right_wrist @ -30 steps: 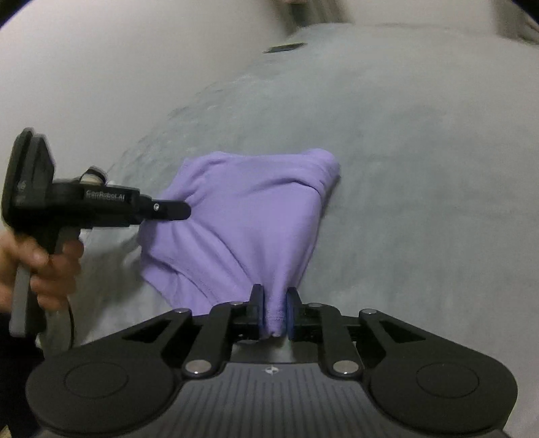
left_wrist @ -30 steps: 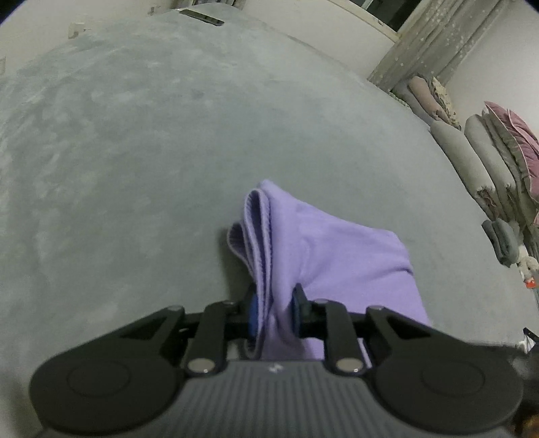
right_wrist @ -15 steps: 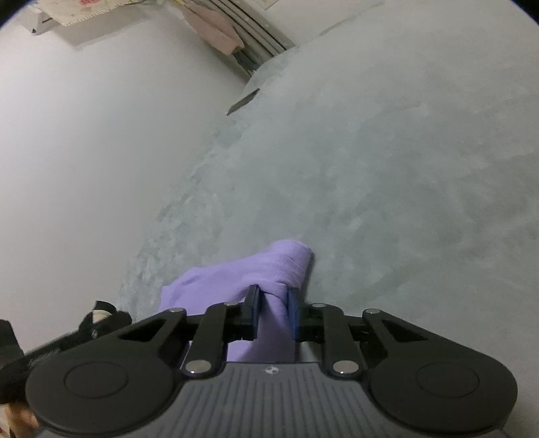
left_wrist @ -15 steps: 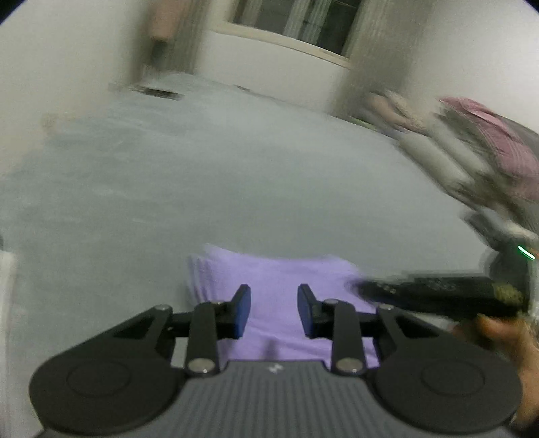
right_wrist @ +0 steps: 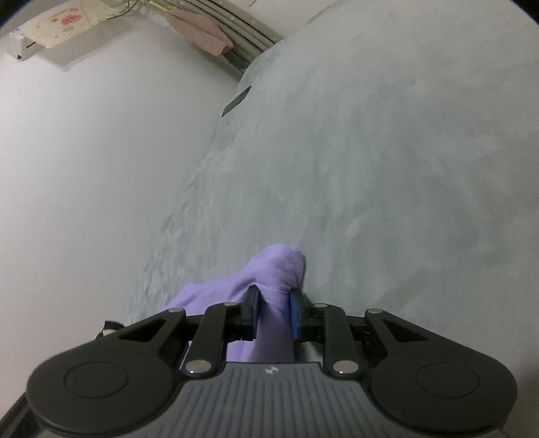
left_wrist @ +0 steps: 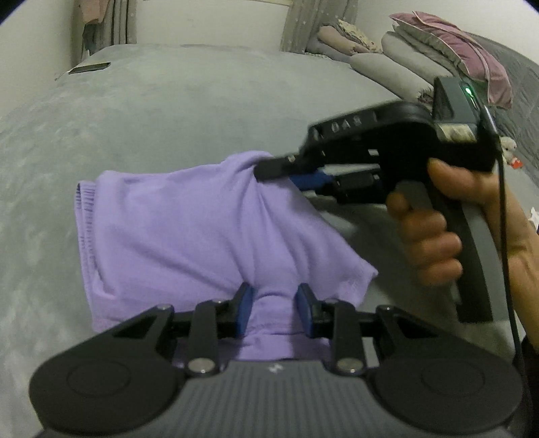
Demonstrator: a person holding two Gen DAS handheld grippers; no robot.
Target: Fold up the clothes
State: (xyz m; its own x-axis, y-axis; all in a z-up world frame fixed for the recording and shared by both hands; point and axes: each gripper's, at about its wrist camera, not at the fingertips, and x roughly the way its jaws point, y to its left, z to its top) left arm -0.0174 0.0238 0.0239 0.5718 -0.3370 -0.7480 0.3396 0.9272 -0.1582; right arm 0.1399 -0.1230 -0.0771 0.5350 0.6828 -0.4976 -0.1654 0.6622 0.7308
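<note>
— One piece of clothing only? Where does it lie?

— Yes, one: a lilac garment (left_wrist: 188, 232), folded over, lying on the grey bed cover (left_wrist: 168, 111) near its front edge. Its ribbed hem is at the left side.

— And the left gripper (left_wrist: 273, 310)?

— Its blue-padded fingers (left_wrist: 243, 311) stand a little apart, with a bunch of the garment's near edge between them. Whether the pads truly press the cloth, I cannot tell.

— The right one?

— The right gripper (left_wrist: 266, 170) comes in from the right side, carried by the person's hand (left_wrist: 448, 222). Its tips are closed on a far fold of the garment (right_wrist: 269, 269); in the right wrist view the cloth fills the narrow gap between the fingers (right_wrist: 252, 311).

— What is around?

— At the far right edge of the bed are stacked pillows (left_wrist: 404, 64), grey and pink. A flat dark object (left_wrist: 89, 67) lies at the far left corner, and behind it hangs a curtain (left_wrist: 296, 23).
</note>
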